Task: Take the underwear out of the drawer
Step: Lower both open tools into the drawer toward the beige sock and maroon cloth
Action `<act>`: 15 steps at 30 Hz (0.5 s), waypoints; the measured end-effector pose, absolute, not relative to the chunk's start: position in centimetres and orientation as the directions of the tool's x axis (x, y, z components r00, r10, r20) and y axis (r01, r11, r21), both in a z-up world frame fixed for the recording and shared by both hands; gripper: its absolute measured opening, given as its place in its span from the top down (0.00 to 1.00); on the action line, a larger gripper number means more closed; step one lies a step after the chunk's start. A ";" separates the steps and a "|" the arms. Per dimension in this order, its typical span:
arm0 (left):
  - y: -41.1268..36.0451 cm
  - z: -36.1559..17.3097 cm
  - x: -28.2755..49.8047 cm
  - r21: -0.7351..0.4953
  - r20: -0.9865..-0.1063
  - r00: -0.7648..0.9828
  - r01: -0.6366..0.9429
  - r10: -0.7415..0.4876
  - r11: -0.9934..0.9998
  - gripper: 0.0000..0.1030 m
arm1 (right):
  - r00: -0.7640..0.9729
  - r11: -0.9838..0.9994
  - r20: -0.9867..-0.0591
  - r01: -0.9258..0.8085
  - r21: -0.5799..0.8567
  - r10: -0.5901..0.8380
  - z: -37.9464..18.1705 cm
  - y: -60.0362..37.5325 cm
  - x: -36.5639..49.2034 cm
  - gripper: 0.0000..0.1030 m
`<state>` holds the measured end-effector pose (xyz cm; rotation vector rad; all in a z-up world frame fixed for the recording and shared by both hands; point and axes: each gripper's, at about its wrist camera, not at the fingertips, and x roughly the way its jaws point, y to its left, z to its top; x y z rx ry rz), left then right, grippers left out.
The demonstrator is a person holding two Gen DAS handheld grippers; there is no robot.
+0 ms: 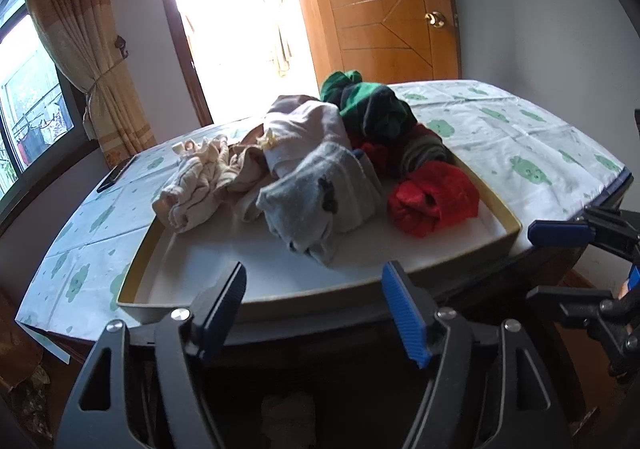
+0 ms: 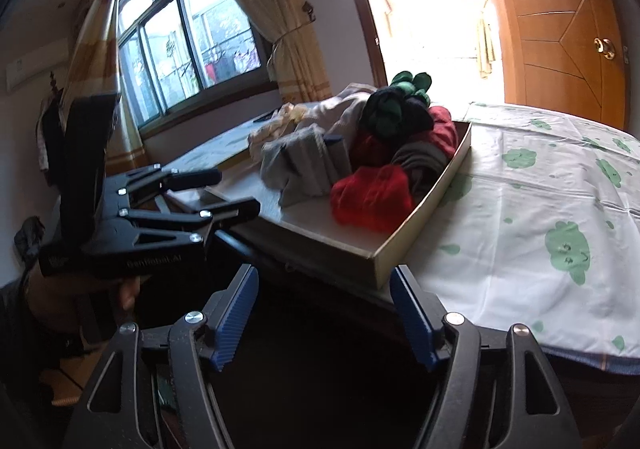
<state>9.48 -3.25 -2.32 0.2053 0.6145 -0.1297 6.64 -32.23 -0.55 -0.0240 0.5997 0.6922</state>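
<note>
A shallow drawer with a white floor and a beige rim rests on the table, its right side wall toward the right wrist view. It holds a loose pile of underwear: a grey piece in front, a red piece at the right, dark green ones behind, and beige ones at the left. My left gripper is open and empty just before the drawer's front wall. My right gripper is open and empty at the drawer's near right corner. Neither touches the clothes.
A white tablecloth with green cloud prints covers the table. A dark phone lies on the table's far left. A wooden door, a bright doorway and a curtained window stand behind. A hand holds the left gripper.
</note>
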 end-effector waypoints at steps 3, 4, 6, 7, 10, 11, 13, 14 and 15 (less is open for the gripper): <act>-3.0 -2.9 8.1 0.163 -0.579 0.813 0.191 -0.063 0.968 0.31 | 0.577 0.764 -0.568 -0.628 0.150 0.587 -1.5 -32.0 5.9 0.31; -3.0 -3.2 7.7 0.160 -0.582 0.810 0.198 -0.069 0.967 0.31 | 0.565 0.758 -0.582 -0.635 0.146 0.585 -1.9 -31.9 5.7 0.31; -2.8 -3.6 7.1 0.163 -0.588 0.806 0.204 -0.071 0.965 0.31 | 0.550 0.748 -0.601 -0.652 0.125 0.580 -2.3 -31.8 5.0 0.31; -2.6 -3.9 6.8 0.164 -0.592 0.803 0.206 -0.071 0.965 0.31 | 0.542 0.746 -0.618 -0.657 0.111 0.569 -2.6 -31.7 4.7 0.31; -2.1 -4.6 6.1 0.165 -0.598 0.798 0.206 -0.068 0.965 0.31 | 0.550 0.742 -0.643 -0.669 0.043 0.533 -3.2 -31.2 3.7 0.31; -1.9 -4.8 5.9 0.167 -0.600 0.797 0.206 -0.066 0.964 0.31 | 0.549 0.737 -0.650 -0.675 0.026 0.526 -3.4 -31.1 3.4 0.31; -1.5 -5.2 5.5 0.176 -0.608 0.791 0.207 -0.059 0.962 0.31 | 0.535 0.720 -0.664 -0.694 0.007 0.523 -3.8 -30.8 2.7 0.31; -1.2 -5.5 5.5 0.183 -0.616 0.786 0.206 -0.051 0.961 0.31 | 0.525 0.711 -0.671 -0.703 0.004 0.523 -4.0 -30.6 2.6 0.31; -1.0 -5.8 5.5 0.189 -0.623 0.781 0.204 -0.043 0.961 0.31 | 0.518 0.703 -0.680 -0.711 -0.004 0.520 -4.2 -30.4 2.3 0.31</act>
